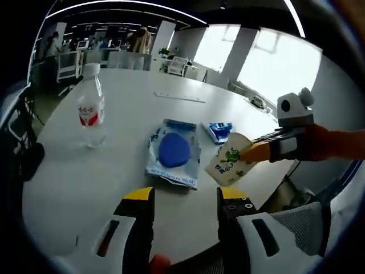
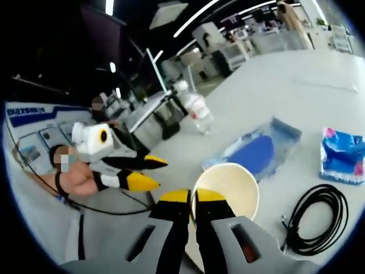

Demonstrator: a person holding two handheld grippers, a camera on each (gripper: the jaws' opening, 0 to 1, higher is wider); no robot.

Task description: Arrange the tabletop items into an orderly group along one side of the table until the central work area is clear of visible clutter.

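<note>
Right tool (image 2: 192, 198) clamped on rim of paper cup (image 2: 227, 189), cup lifted above white surface (image 2: 296, 85). Left tool (image 1: 185, 197) apart, empty, near surface edge. Blue-disc packet (image 1: 173, 151), tissue pack (image 2: 342, 154), water bottle (image 1: 91, 108), black cable (image 2: 316, 217) lie spread out. Risks: thin rim buckles, cup slips; swinging cup tips bottle.

A white table (image 1: 142, 114) carries a water bottle (image 1: 91, 108) near one edge, a blue-and-clear packet (image 1: 172, 151) at centre, a small blue pack (image 1: 219, 131) beside it and a coiled black cable (image 2: 315, 217).
</note>
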